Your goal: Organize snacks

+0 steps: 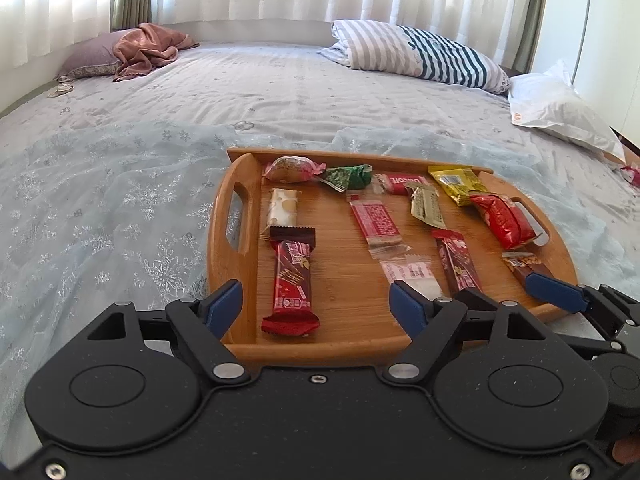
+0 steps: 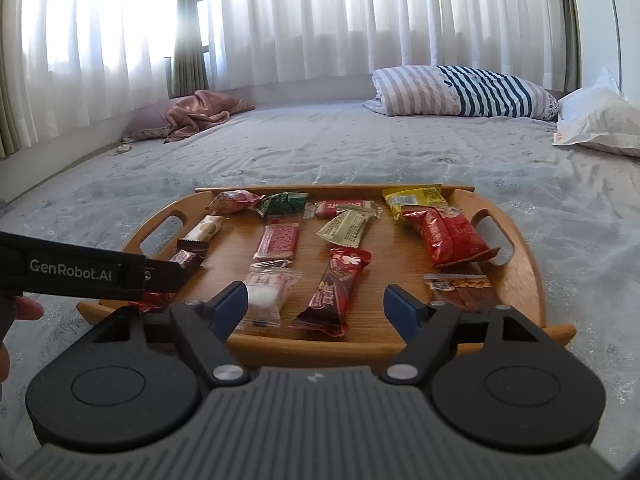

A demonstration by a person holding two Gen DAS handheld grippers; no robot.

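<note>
**Snacks spread over a wooden tray on the bed**

A wide bed [image 2: 320, 148] covered by a pale patterned sheet is seen in both views. A striped pillow [image 2: 460, 92] is lying well beyond the tray, toward the curtains [image 2: 320, 20], and a pink blanket [image 2: 200, 114] is crumpled far beyond the tray's left handle. A white bag [image 2: 600, 124] is seen beyond the tray's right side.

The wooden tray [image 2: 516, 280] is set flat on the sheet, and all the visible snacks are laid inside it. Along the tray's far rim a pink wrapper [image 2: 232, 202], a green wrapper [image 2: 282, 204], a red biscuit pack [image 2: 342, 208] and a yellow pack [image 2: 414, 198] are lined up. A large red pouch [image 2: 446, 236] is placed by the tray's right handle. Near the tray's front rim a dark red bar [image 2: 334, 292] and a clear white packet [image 2: 264, 294] are laid side by side.

The left gripper [image 1: 316, 308] is held over the tray's front rim, fingers spread wide around another red bar [image 1: 292, 280] without contact. The right gripper [image 2: 314, 306] is likewise held wide open at the front rim, with nothing grasped.
</note>
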